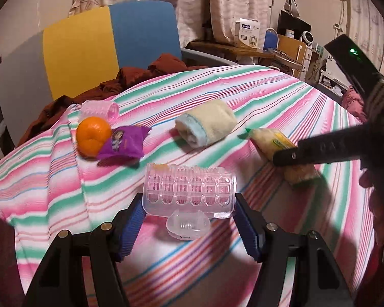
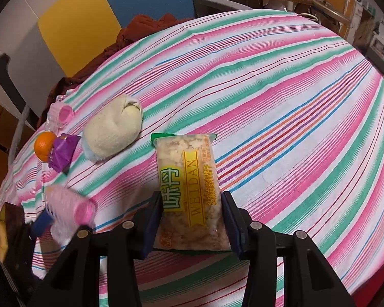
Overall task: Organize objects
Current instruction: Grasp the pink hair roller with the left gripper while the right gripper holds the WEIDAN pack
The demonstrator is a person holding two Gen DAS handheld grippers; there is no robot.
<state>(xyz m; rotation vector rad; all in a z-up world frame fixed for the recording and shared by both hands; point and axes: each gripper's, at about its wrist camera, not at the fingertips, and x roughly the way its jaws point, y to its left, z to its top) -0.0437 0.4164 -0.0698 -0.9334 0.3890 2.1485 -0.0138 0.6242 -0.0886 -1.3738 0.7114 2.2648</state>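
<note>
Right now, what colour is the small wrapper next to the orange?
Purple wrapper, touching the orange; clearest in the left wrist view.

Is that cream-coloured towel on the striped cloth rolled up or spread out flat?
Rolled up. The cream towel lies as a short fat bundle on the striped tablecloth, its layered end showing in the left wrist view.

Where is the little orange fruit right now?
The orange sits at the far left of the striped tablecloth, touching a purple wrapper, with a pink roller just behind it.
</note>
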